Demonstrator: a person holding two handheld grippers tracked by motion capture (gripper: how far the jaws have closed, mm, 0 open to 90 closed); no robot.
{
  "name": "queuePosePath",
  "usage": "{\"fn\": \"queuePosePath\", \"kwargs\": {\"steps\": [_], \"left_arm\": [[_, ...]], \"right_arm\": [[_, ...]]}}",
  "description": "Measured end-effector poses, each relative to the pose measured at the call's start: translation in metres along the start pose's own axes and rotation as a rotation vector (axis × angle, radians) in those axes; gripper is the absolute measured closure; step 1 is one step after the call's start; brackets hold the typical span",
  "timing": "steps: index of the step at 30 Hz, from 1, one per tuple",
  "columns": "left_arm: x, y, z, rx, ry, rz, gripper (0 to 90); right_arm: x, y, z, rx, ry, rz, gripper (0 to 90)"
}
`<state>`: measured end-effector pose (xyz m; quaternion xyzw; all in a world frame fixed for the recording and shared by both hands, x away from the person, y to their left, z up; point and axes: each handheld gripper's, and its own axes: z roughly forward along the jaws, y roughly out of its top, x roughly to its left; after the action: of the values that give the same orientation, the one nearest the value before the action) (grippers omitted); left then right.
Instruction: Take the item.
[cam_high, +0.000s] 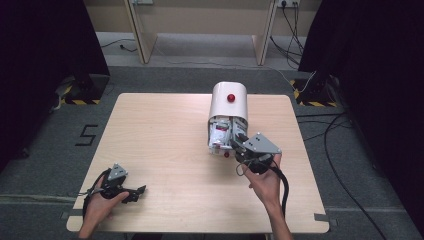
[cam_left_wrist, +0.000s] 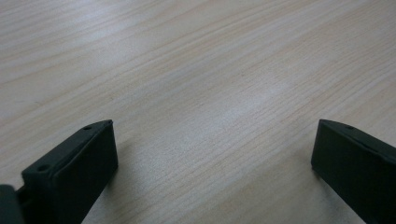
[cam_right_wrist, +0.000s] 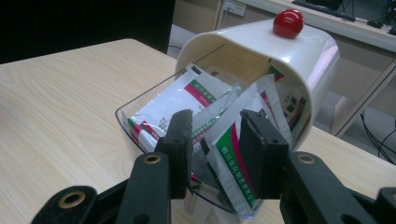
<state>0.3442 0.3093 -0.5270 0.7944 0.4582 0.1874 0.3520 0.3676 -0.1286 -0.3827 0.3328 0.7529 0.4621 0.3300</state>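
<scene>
Right tool (cam_right_wrist: 212, 135) reaches into the open clear drawer (cam_right_wrist: 140, 133) of a cream dispenser box (cam_high: 229, 102) standing right of centre on the bench (cam_high: 165, 140). Its jaws are partly closed around white sachets (cam_right_wrist: 243, 154) with green-and-red print; whether the pads actually press on one cannot be told. Left tool (cam_high: 131, 192) rests released near the bench's near left corner, jaws wide over bare wood, well apart from the box.

Risks, as judged:
- The sachets lie loosely overlapped and look slick (thin, flat, crinkled foil or plastic); the jaws may pinch two at once, or one may slide out.
- One jaw stands close to the drawer's clear front wall; catching it would drag or tip the light box, which nothing steadies.

The box carries a red knob (cam_high: 231, 97) on top.
</scene>
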Motion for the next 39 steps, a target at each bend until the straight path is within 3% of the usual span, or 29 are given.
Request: {"fn": "queuePosePath", "kwargs": {"steps": [4, 18, 25, 32, 39], "left_arm": [[0.000, 0.000, 0.000, 0.000, 0.000, 0.000, 0.0], [0.000, 0.000, 0.000, 0.000, 0.000, -0.001, 0.0], [0.000, 0.000, 0.000, 0.000, 0.000, 0.000, 0.0], [0.000, 0.000, 0.000, 0.000, 0.000, 0.000, 0.0], [0.000, 0.000, 0.000, 0.000, 0.000, 0.000, 0.0]], "right_arm": [[-0.001, -0.001, 0.004, 0.019, -0.030, -0.020, 66.8], [-0.017, -0.006, 0.002, 0.027, -0.107, -0.006, 71.3], [-0.016, -0.005, 0.012, 0.033, -0.115, -0.030, 71.6], [-0.016, -0.008, 0.020, 0.050, -0.117, -0.023, 72.9], [-0.021, -0.011, 0.019, 0.043, -0.106, -0.024, 82.4]]}}
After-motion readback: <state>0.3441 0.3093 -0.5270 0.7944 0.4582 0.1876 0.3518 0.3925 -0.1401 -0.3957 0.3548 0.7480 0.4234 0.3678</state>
